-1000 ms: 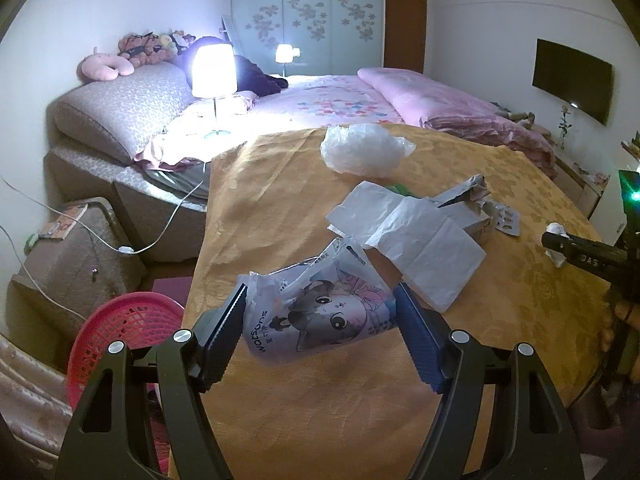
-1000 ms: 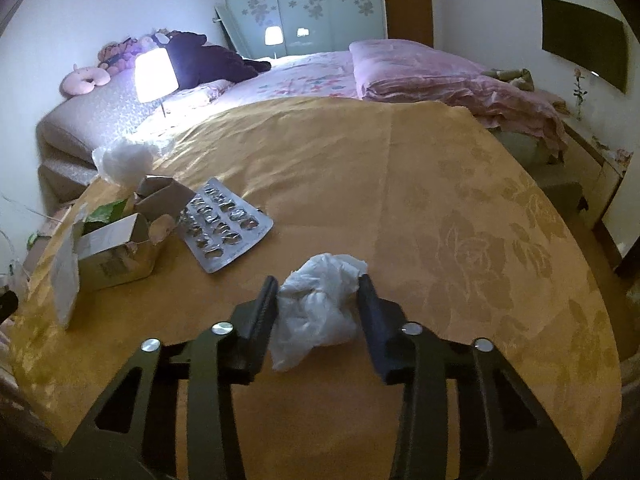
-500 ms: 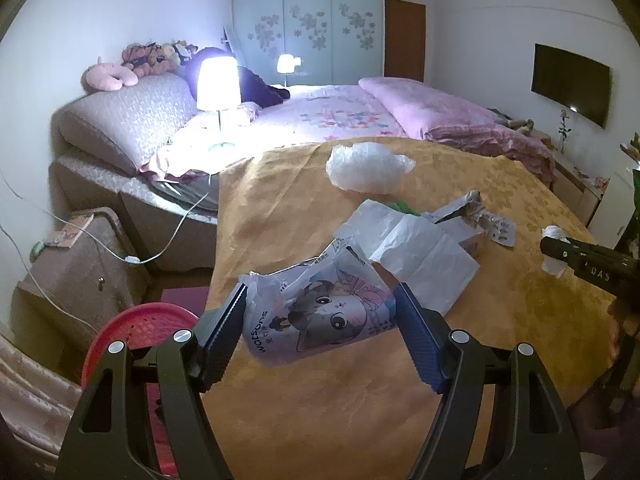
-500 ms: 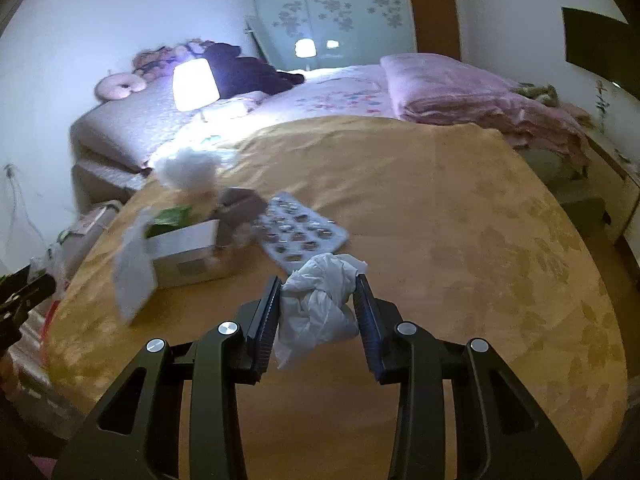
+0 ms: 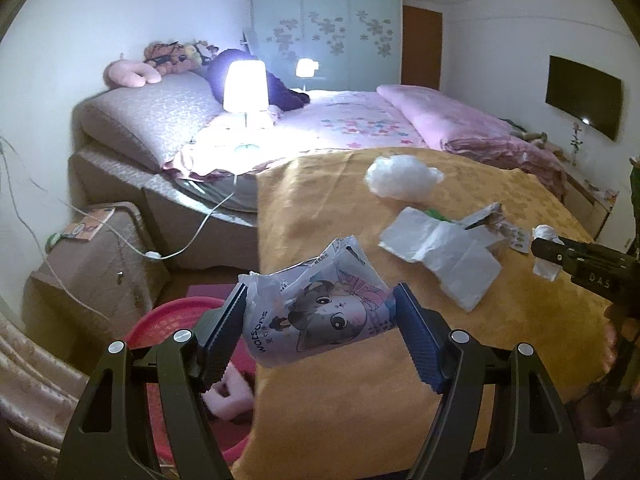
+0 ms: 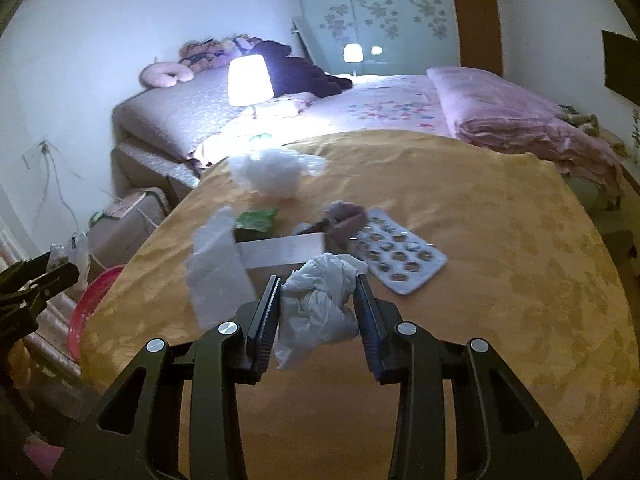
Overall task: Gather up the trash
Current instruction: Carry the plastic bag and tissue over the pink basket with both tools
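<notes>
My left gripper is clamped on a crumpled Watsons plastic bag printed with a cartoon cat, held at lower centre of the left view, over the near-left edge of the yellow floral bedspread. Below it, at lower left, sits the red plastic basket on the floor beside the bed.

My right gripper pinches a wad of white tissue at the centre of the right view, lifted above the bedspread. Just beyond it lie a blister pack, an opened cardboard box, a white sheet of paper and a clump of clear crumpled plastic. A lit lamp glows at upper left.
</notes>
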### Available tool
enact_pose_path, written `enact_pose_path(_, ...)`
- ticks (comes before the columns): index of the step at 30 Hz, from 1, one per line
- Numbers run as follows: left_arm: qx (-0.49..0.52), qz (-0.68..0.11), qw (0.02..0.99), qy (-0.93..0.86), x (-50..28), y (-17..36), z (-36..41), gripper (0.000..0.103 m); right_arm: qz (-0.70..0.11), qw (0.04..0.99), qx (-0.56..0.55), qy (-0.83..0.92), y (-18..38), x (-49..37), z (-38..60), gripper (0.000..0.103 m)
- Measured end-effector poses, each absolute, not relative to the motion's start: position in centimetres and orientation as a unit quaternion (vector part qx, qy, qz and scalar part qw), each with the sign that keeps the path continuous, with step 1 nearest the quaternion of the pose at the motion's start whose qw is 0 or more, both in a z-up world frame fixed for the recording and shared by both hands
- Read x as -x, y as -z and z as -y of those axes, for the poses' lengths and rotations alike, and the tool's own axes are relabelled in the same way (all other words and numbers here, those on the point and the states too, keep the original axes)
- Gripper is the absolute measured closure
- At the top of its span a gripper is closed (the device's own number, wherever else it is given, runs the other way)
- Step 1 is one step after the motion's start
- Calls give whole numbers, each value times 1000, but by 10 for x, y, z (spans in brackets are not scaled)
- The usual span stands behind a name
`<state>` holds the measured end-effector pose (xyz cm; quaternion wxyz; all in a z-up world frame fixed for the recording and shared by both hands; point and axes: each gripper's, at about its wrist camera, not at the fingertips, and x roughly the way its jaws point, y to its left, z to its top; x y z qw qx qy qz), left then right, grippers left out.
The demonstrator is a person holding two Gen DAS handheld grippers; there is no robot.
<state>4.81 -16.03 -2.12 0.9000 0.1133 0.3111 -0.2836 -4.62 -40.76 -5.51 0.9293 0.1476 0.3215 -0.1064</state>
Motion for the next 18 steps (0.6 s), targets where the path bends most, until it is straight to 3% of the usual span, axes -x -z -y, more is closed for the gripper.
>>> enact_pose_path(18,-80,-328,919,201,-75,29,91,33,-324,941,-97,17,32,-17,322,67)
